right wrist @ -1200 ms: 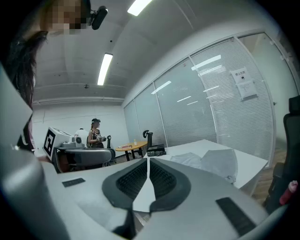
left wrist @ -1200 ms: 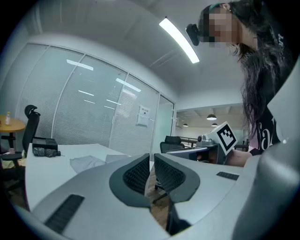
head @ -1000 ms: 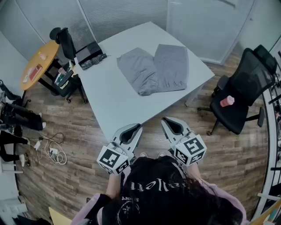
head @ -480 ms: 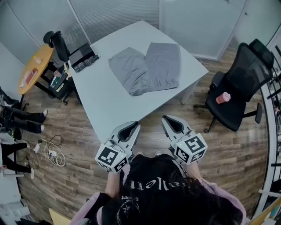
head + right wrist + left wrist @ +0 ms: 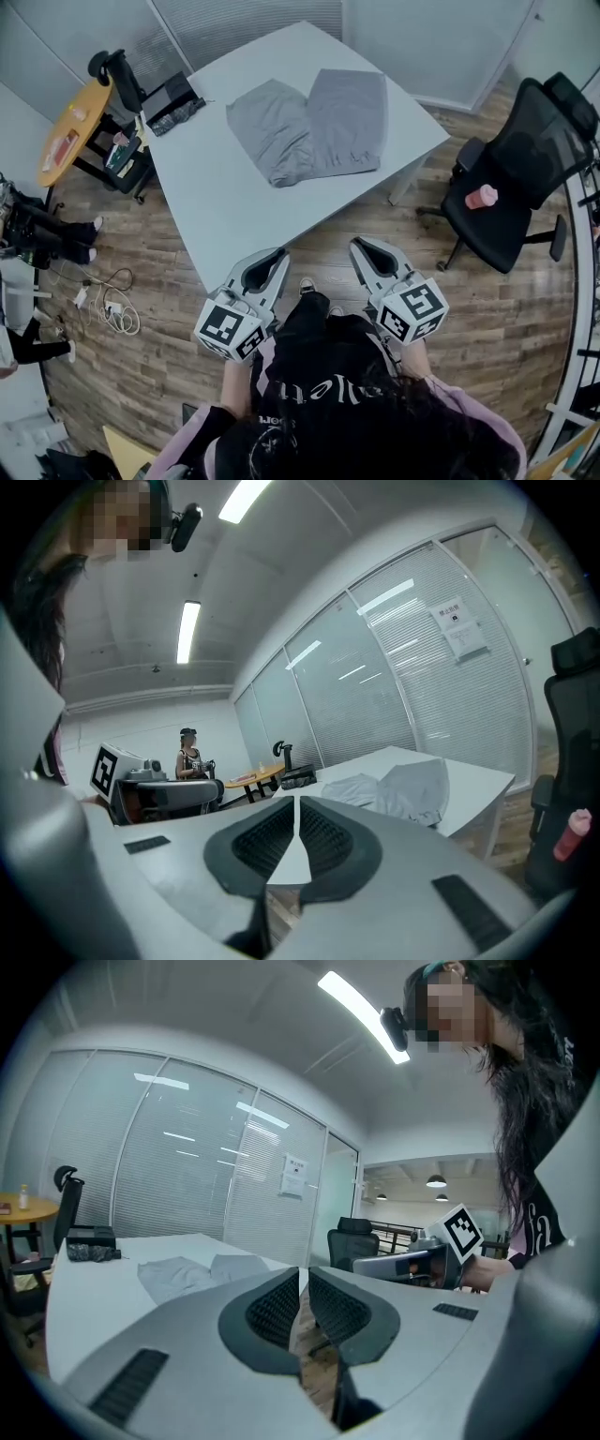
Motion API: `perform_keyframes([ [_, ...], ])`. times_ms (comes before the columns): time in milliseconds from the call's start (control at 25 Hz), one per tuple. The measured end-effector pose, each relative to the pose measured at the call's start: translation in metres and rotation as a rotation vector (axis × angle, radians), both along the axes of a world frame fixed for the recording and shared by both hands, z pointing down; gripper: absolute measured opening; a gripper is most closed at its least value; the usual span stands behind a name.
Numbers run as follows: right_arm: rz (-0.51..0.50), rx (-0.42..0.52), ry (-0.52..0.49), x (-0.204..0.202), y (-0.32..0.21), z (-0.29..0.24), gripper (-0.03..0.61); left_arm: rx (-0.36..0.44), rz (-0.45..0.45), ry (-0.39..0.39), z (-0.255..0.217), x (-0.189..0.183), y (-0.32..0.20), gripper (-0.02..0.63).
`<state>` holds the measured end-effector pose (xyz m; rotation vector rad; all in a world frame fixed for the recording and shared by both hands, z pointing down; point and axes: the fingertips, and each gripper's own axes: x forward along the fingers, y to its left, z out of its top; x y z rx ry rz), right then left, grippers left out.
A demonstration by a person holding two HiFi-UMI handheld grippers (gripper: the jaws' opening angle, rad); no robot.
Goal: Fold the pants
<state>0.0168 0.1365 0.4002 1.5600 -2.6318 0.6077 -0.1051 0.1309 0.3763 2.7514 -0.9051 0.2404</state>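
Grey pants (image 5: 307,125) lie spread on the white table (image 5: 216,197), toward its far half, legs side by side. They also show small in the left gripper view (image 5: 192,1272) and the right gripper view (image 5: 403,789). Both grippers hang over the wooden floor, short of the table's near corner, pointing at it. My left gripper (image 5: 278,255) is shut and holds nothing; its jaws meet in its own view (image 5: 302,1290). My right gripper (image 5: 359,246) is shut too and holds nothing, pads together (image 5: 297,823). Neither touches the pants.
A black office chair (image 5: 520,178) with a pink cup (image 5: 481,197) on its seat stands right of the table. A dark folded item (image 5: 174,110) lies at the table's far left corner. A round yellow table (image 5: 66,141) and cables (image 5: 108,309) are at left.
Both grippers have drifted a little lower in the head view and spread slightly apart. The table and pants have shifted in view. Both grippers stay shut.
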Motion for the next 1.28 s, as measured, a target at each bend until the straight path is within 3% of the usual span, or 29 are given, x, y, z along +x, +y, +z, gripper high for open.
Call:
perform_keyframes([
  [440,0.006,-0.039,-0.007,0.009,-0.039,0.020,0.032,-0.033,-0.028,-0.014,0.022,0.001,-0.050,0.051],
  [760,0.014,-0.043,0.023,0.023,-0.104,0.017,0.032,-0.026,0.017,-0.014,0.022,0.019,-0.109,0.051],
  [1280,-0.001,-0.079,0.071,0.024,-0.188,0.030,0.032,-0.071,0.017,-0.014,0.046,0.015,-0.182,0.051],
])
